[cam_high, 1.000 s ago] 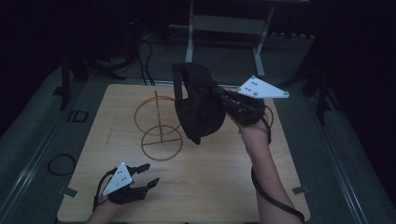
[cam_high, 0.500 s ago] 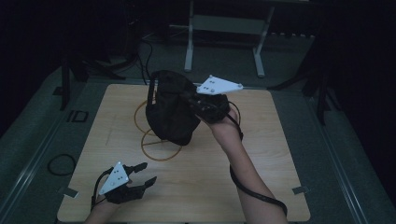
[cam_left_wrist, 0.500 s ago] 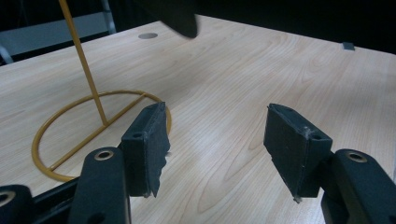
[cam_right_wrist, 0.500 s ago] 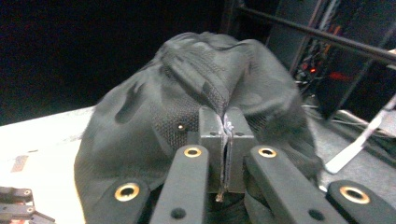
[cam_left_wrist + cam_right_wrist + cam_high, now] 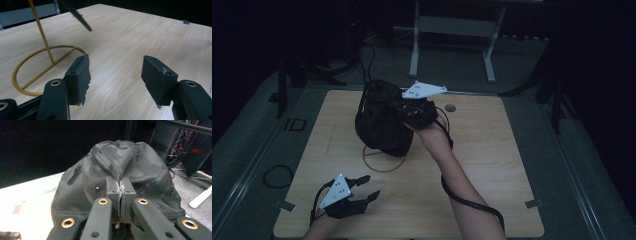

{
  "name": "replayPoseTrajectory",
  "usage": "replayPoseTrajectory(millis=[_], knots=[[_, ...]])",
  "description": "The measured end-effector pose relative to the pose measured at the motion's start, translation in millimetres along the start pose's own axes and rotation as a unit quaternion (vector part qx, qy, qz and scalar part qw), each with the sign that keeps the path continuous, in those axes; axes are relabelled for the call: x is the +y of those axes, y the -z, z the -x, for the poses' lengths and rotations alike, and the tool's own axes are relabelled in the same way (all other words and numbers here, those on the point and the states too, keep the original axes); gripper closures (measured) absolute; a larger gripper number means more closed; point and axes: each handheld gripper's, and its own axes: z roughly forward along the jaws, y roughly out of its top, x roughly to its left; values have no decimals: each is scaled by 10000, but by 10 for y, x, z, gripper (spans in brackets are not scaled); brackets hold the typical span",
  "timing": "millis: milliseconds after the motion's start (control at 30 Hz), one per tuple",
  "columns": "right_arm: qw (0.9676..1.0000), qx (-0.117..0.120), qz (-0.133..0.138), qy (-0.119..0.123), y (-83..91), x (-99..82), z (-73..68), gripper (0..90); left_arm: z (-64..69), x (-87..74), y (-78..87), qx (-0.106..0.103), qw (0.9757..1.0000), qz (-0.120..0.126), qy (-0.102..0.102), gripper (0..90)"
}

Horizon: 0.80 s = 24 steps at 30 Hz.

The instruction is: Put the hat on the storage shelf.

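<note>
Black mesh cap (image 5: 382,122), pinched in the closed jaws of the right gripper (image 5: 404,114), is held above the gold wire stand (image 5: 383,157) on the light wooden table (image 5: 492,165). The left gripper (image 5: 362,187), jaws spread and holding nothing, is rested near the table's front edge, well apart from the cap.
</note>
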Motion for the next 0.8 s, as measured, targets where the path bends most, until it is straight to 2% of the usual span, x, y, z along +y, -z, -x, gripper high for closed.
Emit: replayPoseTrajectory(millis=[233,500,600,800], knots=[[9998,81,-135,-127,-137,-67,8,863,-6,-8,8,-20,10000,5,59,403],[9987,416,-152,-260,-232,-132,-9,637,-6,-12,-2,-31,10000,-1,66,402],[9990,356,-197,-181,-245,-136,-28,591,0,-13,-7,-39,10000,-7,72,402],[9991,303,-209,-194,-218,-121,-22,478,5,-12,-18,-64,9999,-27,74,402]])
